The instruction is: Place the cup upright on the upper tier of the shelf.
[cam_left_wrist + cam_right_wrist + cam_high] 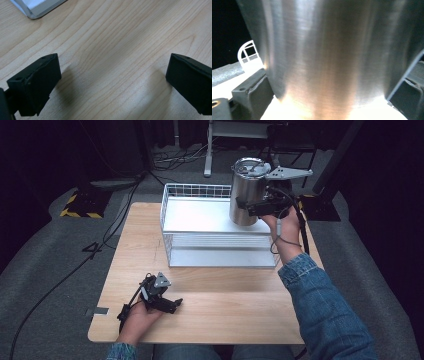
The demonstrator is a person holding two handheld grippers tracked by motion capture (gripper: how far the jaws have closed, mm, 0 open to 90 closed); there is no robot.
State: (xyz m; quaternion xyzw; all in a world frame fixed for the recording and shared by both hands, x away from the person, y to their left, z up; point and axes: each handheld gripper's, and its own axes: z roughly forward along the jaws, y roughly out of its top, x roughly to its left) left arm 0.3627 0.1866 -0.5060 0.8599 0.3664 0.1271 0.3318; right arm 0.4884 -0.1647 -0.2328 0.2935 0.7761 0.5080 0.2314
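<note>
Steel jug: a brushed stainless steel jug (pixel 247 192) stands upright on the top shelf of the white wire rack (pixel 200 215), at that shelf's right end; its lid faces up and its bottom edge meets the white shelf surface in the right gripper view (pixel 324 50).
Right tool: the right tool (pixel 257 206) is clamped on the steel jug low on its side, one black jaw against each flank of the metal wall, as the right gripper view shows.
Right hand: the right hand (pixel 285 222) holds that tool from the near right of the rack, with a denim sleeve (pixel 325 310) behind it.
Left tool: the left tool (pixel 170 304) rests low on the wooden counter (pixel 225 310) near its front left, well apart from the rack; its jaws stand wide apart with bare wood grain between them.
Left hand: the left hand (pixel 140 312) grips it from the counter's near edge.
Rack: two white shelves inside a wire frame, set on the far half of the counter; one corner shows at the top of the left gripper view (pixel 32 7).
</note>
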